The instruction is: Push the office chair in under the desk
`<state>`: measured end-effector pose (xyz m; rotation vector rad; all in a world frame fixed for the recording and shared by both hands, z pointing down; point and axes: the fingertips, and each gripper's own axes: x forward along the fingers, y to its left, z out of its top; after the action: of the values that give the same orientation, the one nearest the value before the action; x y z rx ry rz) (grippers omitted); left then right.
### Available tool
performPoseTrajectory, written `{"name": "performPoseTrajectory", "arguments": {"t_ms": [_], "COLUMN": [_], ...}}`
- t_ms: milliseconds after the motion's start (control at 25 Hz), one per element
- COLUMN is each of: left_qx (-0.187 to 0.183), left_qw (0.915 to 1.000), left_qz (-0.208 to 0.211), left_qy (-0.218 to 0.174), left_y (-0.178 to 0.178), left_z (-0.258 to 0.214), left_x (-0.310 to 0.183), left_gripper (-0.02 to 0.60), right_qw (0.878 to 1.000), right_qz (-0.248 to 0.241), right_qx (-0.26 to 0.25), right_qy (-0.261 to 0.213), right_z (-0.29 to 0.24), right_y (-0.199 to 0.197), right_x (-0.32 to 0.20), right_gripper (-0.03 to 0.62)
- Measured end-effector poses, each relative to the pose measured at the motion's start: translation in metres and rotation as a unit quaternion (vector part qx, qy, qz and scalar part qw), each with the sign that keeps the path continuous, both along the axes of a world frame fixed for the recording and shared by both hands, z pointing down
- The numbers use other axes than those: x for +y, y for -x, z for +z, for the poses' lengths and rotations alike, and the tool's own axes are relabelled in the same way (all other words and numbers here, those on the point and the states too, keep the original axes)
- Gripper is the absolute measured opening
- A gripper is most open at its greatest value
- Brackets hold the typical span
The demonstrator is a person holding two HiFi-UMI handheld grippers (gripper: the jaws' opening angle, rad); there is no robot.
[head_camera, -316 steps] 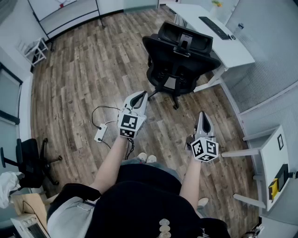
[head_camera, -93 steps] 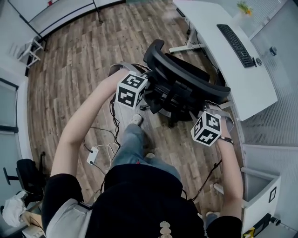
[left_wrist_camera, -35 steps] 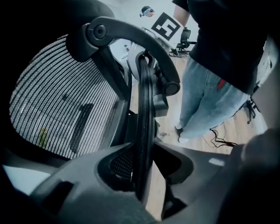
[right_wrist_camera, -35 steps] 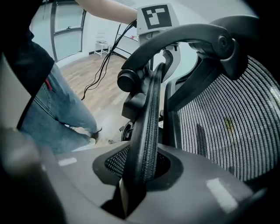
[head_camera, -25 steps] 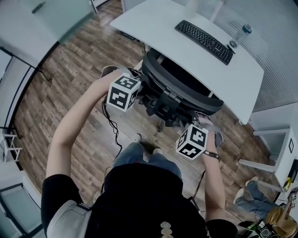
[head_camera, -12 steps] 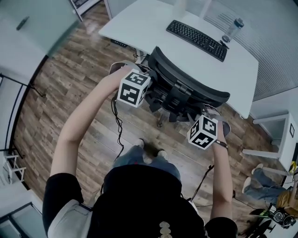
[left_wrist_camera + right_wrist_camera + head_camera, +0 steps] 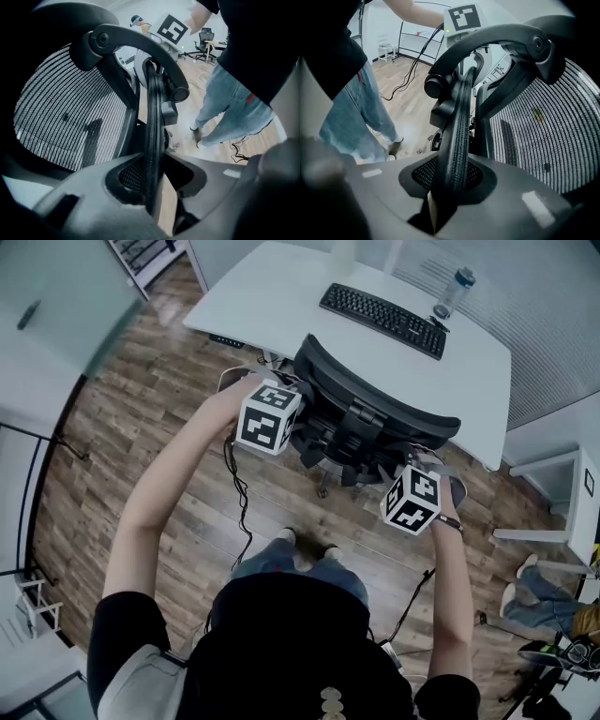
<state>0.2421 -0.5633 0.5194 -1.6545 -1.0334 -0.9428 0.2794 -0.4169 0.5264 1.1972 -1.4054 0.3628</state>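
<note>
Black mesh rim of the office chair (image 7: pixel 375 411) is pinched between the jaws of left gripper (image 7: pixel 152 187) and right gripper (image 7: pixel 450 187) — one at each end. White counter (image 7: pixel 281 306) lies just ahead of both jaws, equally near.

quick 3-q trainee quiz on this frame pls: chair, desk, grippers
1. True or false: the left gripper and the right gripper each clamp the back rim of the chair.
2. What stands on the desk near the keyboard? A mug; B bottle; C lamp.
3. Fill in: the gripper on the chair's side nearer the bottle is the ____ one.
Key: 1 true; 2 B; 3 right.
</note>
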Motion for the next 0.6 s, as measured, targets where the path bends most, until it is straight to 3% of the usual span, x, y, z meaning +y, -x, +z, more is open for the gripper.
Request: {"name": "performPoseTrajectory", "arguments": {"t_ms": [280, 400, 600], "left_qx": [0.032, 0.078, 0.168], "left_qw": [0.9995, 0.9969, 0.9853], "left_qz": [0.004, 0.007, -0.002], "left_qy": [0.001, -0.006, -0.030], "left_y": [0.002, 0.002, 0.003], "left_z": [-0.002, -0.004, -0.015], "left_x": [0.003, 0.005, 0.000], "left_gripper": [0.138, 0.146, 0.158], "right_qw": [1.000, 1.000, 0.999], "right_qz": [0.005, 0.002, 0.024], "right_qx": [0.006, 0.018, 0.016], "right_qy": [-0.006, -0.007, -0.012], "right_z": [-0.001, -0.001, -0.015], "right_y": [0.001, 0.002, 0.013], "right_x": [0.002, 0.005, 0.011], "right_gripper": [0.127, 0.142, 0.206]}}
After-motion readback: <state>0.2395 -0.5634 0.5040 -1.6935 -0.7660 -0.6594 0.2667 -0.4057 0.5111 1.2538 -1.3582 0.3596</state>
